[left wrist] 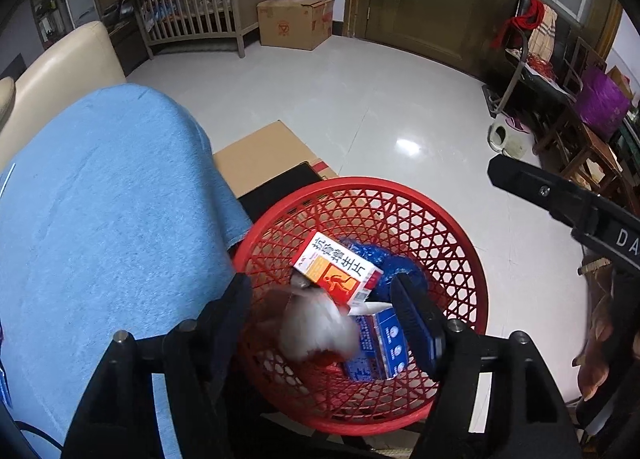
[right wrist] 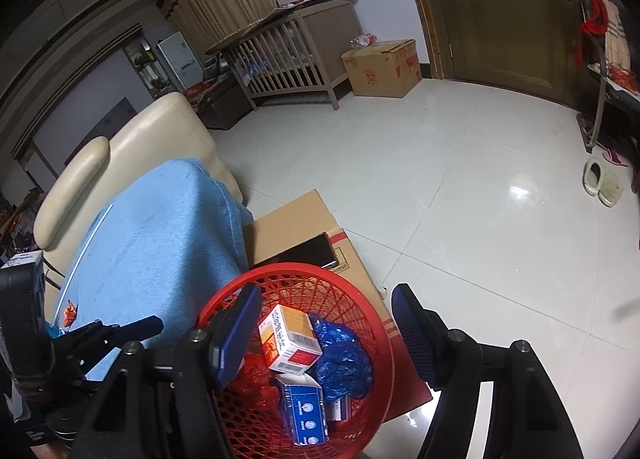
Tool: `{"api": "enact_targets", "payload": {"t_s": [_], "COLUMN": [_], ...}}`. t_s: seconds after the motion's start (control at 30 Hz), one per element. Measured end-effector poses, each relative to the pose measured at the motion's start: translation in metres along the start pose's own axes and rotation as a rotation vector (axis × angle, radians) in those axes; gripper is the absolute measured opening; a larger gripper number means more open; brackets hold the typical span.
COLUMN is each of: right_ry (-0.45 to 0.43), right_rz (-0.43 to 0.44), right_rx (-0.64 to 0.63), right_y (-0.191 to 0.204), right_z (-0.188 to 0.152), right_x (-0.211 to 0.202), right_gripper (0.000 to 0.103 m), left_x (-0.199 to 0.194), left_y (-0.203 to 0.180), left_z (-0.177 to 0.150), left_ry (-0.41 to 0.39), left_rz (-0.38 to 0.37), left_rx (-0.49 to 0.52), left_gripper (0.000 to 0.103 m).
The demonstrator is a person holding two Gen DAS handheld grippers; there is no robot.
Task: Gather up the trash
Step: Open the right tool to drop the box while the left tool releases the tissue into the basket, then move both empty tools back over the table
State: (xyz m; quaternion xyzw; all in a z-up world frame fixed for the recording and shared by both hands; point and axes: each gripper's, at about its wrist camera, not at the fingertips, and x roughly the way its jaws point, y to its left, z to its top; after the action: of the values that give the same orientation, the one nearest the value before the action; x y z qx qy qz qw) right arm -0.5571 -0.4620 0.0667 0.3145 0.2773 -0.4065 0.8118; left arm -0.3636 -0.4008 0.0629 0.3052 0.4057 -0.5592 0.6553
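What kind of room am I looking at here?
Most likely a living room in someone's home. A cream sofa draped with a blue towel sits beside a glossy tiled floor, a wooden baby cot stands against the far wall, and slippers lie near the wooden door.

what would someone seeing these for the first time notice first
The red mesh basket at the bottom of both views draws the eye first, standing on flattened cardboard beside a light blue cloth draped over a cream sofa. Inside lie a white and orange box, a blue box and crumpled blue plastic. A blurred pale wad falls between the open left claw's pads.
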Motion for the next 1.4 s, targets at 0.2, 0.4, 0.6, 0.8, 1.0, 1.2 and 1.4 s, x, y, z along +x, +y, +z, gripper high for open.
{"api": "enact_targets", "payload": {"t_s": [0.2, 0.4, 0.6, 0.8, 1.0, 1.2, 1.4], "right_ry": [-0.008, 0.003, 0.028, 0.069, 0.101, 0.128, 0.148], "right_rz": [0.014, 0.058, 0.124, 0.155, 0.176, 0.203, 0.235], "right_rx": [-0.038, -0.107, -0.197, -0.268, -0.323, -0.38, -0.433], "right_y": [0.02, 0.057, 0.105, 0.14, 0.165, 0.19, 0.216], "right_z": [0.003, 0.004, -0.001, -0.012, -0.02, -0.028, -0.036], "right_x": [-0.003, 0.003, 0.013, 0.026, 0.034, 0.041, 0.047], "right_gripper": [0.071, 0.071, 0.071, 0.071, 0.071, 0.071, 0.071], "left_x": [-0.029, -0.061, -0.076, -0.081, -0.089, -0.098, -0.108], "left_y": [0.041, 0.097, 0.143, 0.17, 0.195, 0.22, 0.236], "left_z": [-0.007, -0.023, -0.052, -0.078, -0.099, -0.121, -0.141], "left_ry": [-0.063, -0.131, -0.153, -0.156, -0.169, -0.174, -0.171], "left_rz": [-0.005, 0.05, 0.094, 0.121, 0.152, 0.198, 0.255], "left_rx": [-0.094, -0.242, -0.37, -0.456, -0.522, -0.59, -0.637], "left_gripper": [0.072, 0.073, 0.073, 0.073, 0.073, 0.073, 0.073]}}
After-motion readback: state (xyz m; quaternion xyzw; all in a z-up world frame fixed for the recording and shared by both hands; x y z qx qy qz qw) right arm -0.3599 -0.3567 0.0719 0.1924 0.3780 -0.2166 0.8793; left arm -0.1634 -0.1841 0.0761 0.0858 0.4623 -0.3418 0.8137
